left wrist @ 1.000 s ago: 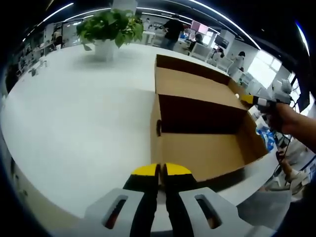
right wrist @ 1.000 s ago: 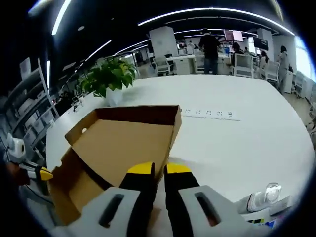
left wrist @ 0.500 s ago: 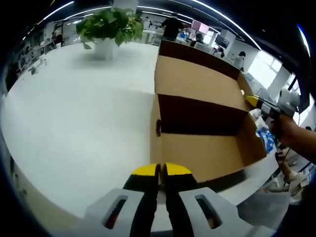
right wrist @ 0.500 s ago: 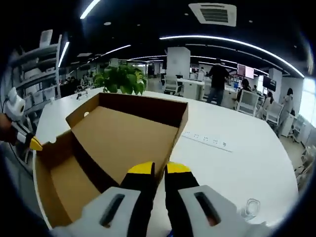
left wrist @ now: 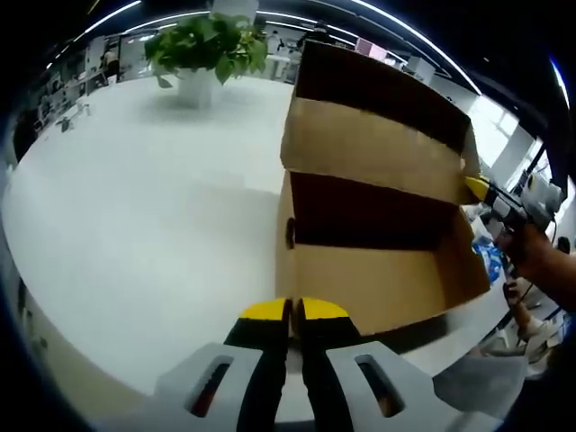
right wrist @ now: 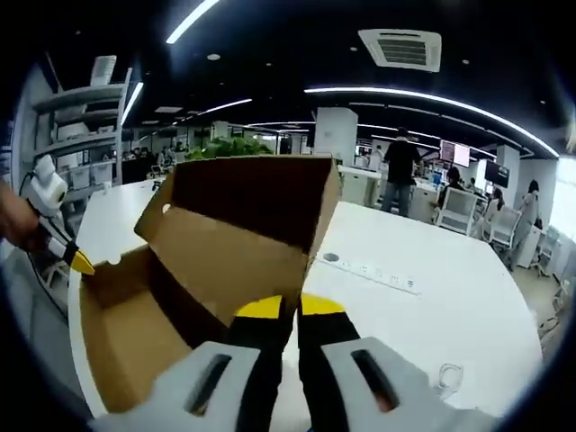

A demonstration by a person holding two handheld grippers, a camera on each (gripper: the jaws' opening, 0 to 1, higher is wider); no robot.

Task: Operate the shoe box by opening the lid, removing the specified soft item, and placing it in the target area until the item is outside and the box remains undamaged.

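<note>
Item: brown corrugated cardboard shoe box with hinged lid, standing near the edge of a long white table. The lid is raised partway and tilts up over the open tray; in the right gripper view the same box shows its lid lifted, dark underside toward the camera. A small round hole marks one end wall.

Contents: the tray floor that shows is bare cardboard. The soft item to be removed cannot be made out; the part under the lid is in shadow.

Left gripper: yellow-tipped jaws pressed together with nothing between them, poised just short of the box's near wall.

Right gripper: yellow tips drawn close at the lid's free edge; it seems to be pinching that edge, though the contact itself is hidden. It shows in the left gripper view too, at the lid's corner.

Handling, as judged: light, stiff board that creases easily at the hinge fold. Best held at the lid's front edge near a corner, and lifted gently.

Surroundings: green potted plant in a white pot, well apart from the box.
</note>
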